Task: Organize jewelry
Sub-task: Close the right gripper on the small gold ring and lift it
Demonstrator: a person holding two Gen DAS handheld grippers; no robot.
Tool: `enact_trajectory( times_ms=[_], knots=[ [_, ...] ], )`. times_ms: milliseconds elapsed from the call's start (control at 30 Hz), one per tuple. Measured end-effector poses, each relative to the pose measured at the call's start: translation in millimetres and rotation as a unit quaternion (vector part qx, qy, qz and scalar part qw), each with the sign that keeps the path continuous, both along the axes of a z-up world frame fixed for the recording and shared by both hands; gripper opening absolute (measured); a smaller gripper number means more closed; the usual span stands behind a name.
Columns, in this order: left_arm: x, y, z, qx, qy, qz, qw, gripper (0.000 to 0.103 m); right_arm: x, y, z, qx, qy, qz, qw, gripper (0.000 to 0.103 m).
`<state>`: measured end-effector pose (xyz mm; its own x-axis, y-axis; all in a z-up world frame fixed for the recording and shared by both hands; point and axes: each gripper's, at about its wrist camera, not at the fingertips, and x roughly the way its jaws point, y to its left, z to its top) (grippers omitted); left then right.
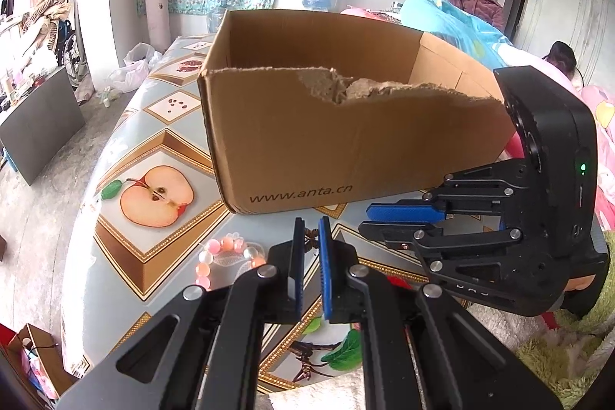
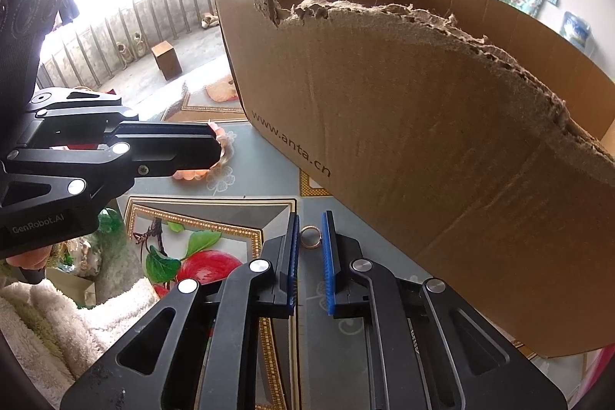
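The left gripper [image 1: 308, 231] is clenched on a small dark butterfly-shaped trinket [image 1: 310, 237] at its fingertips; most of it is hidden between the pads. The right gripper [image 2: 310, 235] is nearly closed around a gold ring [image 2: 310, 236], which seems to stand on edge with its opening facing the camera; whether the pads press it is hard to tell. A pink bead bracelet [image 1: 226, 258] lies flat on the fruit-print tablecloth [image 1: 127, 125], lower left of the left view. The torn cardboard box [image 1: 346, 141] fills mid-frame, its inside unseen.
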<state>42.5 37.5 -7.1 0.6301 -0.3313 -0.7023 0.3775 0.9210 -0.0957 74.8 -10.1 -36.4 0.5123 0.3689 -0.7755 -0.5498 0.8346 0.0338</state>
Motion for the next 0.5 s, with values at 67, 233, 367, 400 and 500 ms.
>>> enact_trajectory(
  times_ms=[67, 233, 367, 400, 500],
  knots=[
    [-1.0, -0.1, 1.6, 0.0, -0.003, 0.002, 1.0, 0.006, -1.6, -3.8, 2.7, 0.006, 0.0, -0.001, 1.0, 0.01],
    [-5.7, -0.8, 5.6, 0.0, -0.009, 0.002, 1.0, 0.006, -8.1, -10.2, 11.6, 0.018, -0.006, -0.002, 1.0, 0.01],
    [-9.7, -0.7, 10.4, -0.002, -0.016, 0.001, 0.9999, 0.006, -17.9, -16.3, 19.7, 0.029, -0.012, -0.002, 1.0, 0.01],
    [-11.0, -0.6, 12.3, -0.002, -0.019, 0.001, 0.9998, 0.006, -20.7, -17.7, 22.1, 0.031, -0.015, -0.001, 0.999, 0.01],
    [-15.6, -0.8, 20.1, -0.004, -0.028, 0.0, 0.9996, 0.006, -28.8, -26.0, 30.6, 0.04, -0.02, -0.001, 0.999, 0.01]
  ],
)
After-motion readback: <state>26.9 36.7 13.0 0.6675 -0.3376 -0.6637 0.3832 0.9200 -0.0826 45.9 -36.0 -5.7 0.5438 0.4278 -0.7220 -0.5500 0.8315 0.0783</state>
